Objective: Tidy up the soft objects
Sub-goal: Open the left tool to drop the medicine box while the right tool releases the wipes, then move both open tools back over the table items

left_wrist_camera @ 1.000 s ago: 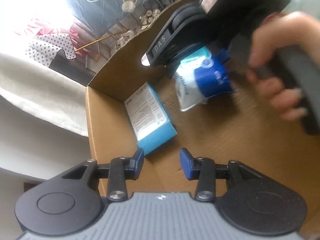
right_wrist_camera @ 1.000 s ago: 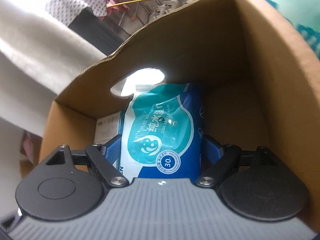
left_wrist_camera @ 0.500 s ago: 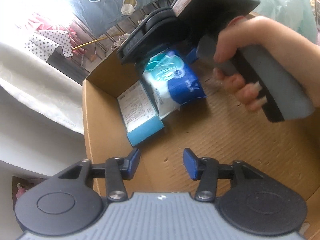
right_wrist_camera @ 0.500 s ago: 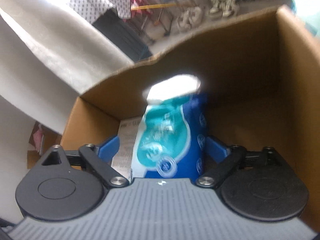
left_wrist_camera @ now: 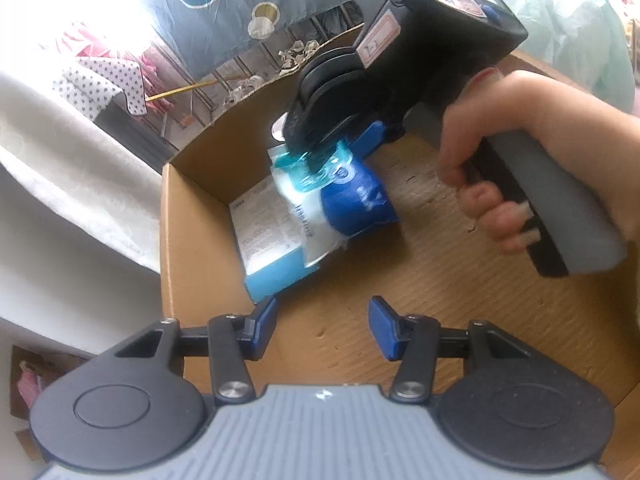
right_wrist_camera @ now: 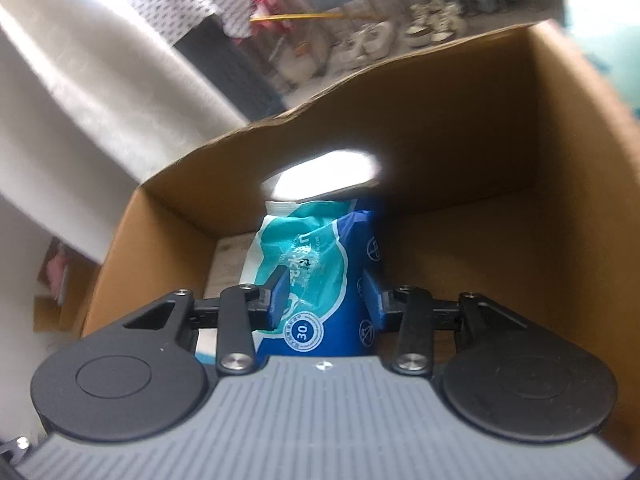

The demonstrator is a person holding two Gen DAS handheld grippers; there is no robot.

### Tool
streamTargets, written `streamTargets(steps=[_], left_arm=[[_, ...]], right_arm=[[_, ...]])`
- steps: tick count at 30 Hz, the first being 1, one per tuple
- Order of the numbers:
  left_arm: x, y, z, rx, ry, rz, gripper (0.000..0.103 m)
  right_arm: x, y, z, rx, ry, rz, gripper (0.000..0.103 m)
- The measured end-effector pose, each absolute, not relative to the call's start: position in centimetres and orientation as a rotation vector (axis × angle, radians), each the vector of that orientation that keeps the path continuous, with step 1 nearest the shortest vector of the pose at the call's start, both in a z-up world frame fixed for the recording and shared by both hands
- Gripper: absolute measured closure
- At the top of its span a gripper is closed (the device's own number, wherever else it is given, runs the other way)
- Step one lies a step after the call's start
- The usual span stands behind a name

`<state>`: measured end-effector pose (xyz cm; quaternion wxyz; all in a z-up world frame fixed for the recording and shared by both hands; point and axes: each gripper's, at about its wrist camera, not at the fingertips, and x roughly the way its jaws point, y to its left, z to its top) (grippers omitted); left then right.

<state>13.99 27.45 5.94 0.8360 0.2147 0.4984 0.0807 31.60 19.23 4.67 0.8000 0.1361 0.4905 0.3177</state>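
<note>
I am counting two things inside the cardboard box (left_wrist_camera: pixel 192 240): one soft wipes pack (right_wrist_camera: pixel 316 276), teal and blue, and one flat light-blue carton (left_wrist_camera: pixel 272 236) lying against the box's left wall. The pack is resting partly on that carton, in the far left corner under the bright handle hole (right_wrist_camera: pixel 328 172) in the far wall. My right claw (right_wrist_camera: pixel 326 300) is closing on the pack; its blue pads are pressing into both sides and the wrapper is crumpling between them. My right hand (left_wrist_camera: pixel 500 168) is gripping the grey handle, fingers wrapped around it. My left claw (left_wrist_camera: pixel 322 328) is hovering about halfway apart over the bare box floor, holding nothing and touching nothing, just near the carton's closer end. The box floor is plain brown corrugated card. Beyond the box a white cloth (left_wrist_camera: pixel 60 152) is draping down on the left, spotted and pink laundry (left_wrist_camera: pixel 104 80) is hanging farther back, and shoes (right_wrist_camera: pixel 400 36) are sitting along a railing.
</note>
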Motion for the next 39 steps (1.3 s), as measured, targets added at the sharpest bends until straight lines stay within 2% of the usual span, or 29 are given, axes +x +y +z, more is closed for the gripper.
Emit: streamTargets(steps=[4, 5, 6, 8, 17, 22, 25, 33, 39], left_arm=[[14.0, 27.9, 5.8, 0.457, 1.062, 0.191, 0.051], [13.9, 27.9, 5.8, 0.448, 1.061, 0.195, 0.051], [13.8, 28.0, 6.0, 0.438, 1.060, 0.199, 0.051], [13.5, 28.0, 6.6, 0.426, 1.054, 0.204, 0.051], [8.9, 26.8, 12.9, 0.388, 0.929, 0.244, 0.047], [4.7, 24.2, 16.7, 0.312, 0.815, 0.200, 0.044], [2.7, 21.9, 17.7, 0.241, 0.763, 0.127, 0.042], [0.1, 14.0, 17.0, 0.100, 0.634, -0.073, 0.042], [1.3, 7.3, 14.9, 0.077, 0.606, -0.155, 0.042]], right_arm=[[31.9, 18.8, 4.6, 0.331, 1.065, 0.671, 0.060], [32.0, 18.6, 4.5, 0.348, 1.077, 0.665, 0.054], [32.1, 18.7, 4.5, 0.348, 1.077, 0.651, 0.043], [31.5, 18.8, 5.4, 0.284, 1.015, 0.612, 0.036], [26.2, 16.9, 15.8, 0.105, 0.667, 0.791, 0.032], [20.7, 6.4, 23.0, 0.179, 0.482, 0.902, 0.023], [17.0, -1.9, 25.0, 0.166, 0.397, 0.900, 0.018], [9.6, -22.6, 22.1, 0.121, 0.457, 0.546, 0.015], [7.4, -30.9, 17.6, 0.241, 0.565, 0.389, 0.015]])
